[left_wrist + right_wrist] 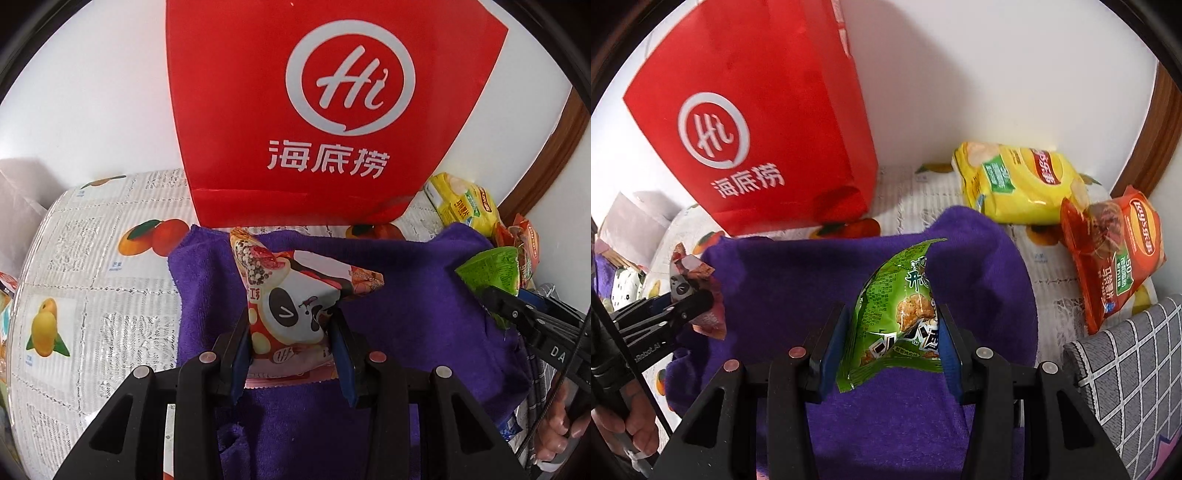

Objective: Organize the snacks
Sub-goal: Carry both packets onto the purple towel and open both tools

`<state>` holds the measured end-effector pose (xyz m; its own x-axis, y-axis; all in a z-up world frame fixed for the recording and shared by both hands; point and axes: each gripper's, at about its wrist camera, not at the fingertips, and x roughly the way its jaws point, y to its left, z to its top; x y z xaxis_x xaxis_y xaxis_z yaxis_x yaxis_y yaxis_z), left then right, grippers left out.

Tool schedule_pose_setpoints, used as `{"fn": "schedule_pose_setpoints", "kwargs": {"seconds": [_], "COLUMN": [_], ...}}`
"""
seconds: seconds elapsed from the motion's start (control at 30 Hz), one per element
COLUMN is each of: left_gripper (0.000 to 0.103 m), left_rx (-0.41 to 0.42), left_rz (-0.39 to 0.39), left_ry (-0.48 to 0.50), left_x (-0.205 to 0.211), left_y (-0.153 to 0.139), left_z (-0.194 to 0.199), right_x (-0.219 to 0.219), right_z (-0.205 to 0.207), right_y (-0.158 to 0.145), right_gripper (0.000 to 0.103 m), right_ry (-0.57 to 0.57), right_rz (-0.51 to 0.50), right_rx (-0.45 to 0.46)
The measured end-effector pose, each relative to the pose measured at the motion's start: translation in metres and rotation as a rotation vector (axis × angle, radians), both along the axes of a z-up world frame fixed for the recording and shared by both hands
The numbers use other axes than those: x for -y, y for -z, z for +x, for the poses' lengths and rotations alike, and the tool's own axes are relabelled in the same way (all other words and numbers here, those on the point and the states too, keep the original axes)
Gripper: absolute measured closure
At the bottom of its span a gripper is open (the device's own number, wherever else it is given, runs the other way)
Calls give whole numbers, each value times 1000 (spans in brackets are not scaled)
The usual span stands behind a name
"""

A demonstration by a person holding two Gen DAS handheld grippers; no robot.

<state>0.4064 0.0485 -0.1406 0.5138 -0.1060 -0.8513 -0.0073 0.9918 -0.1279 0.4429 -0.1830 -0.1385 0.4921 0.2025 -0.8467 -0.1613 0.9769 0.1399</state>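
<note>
My left gripper (291, 325) is shut on a white and red panda snack packet (291, 291), held above a purple towel (406, 295). My right gripper (890, 325) is shut on a green snack packet (897, 310), also above the towel (783, 280). A tall red paper bag (332, 110) stands upright just behind the towel, against the white wall; it also shows in the right wrist view (757, 122). Each gripper shows in the other's view: the right one with the green packet (495, 269), the left one with the panda packet (698, 291).
A yellow chip bag (1019, 181) and an orange-red chip bag (1112, 254) lie at the back right on the fruit-print tablecloth (92, 277). A grey checked cushion (1126, 369) is at the right. A brown wooden frame (1160, 129) edges the wall.
</note>
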Motion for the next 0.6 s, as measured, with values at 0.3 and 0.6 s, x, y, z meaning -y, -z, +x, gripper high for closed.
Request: {"fn": "schedule_pose_setpoints", "kwargs": {"seconds": [0.3,0.6], "left_gripper": [65,65], "left_rx": [-16,-36], "left_rz": [44,48], "left_ry": [20,15], "left_x": [16,16], "left_y": [10,16], "left_z": [-1,4], "right_x": [-5,-11], "right_z": [1,1], "right_y": [11,14], "right_gripper": [56,54], "right_ry": [-19,-40], "right_rz": [-38,-52], "right_rx": [-15,-17]}}
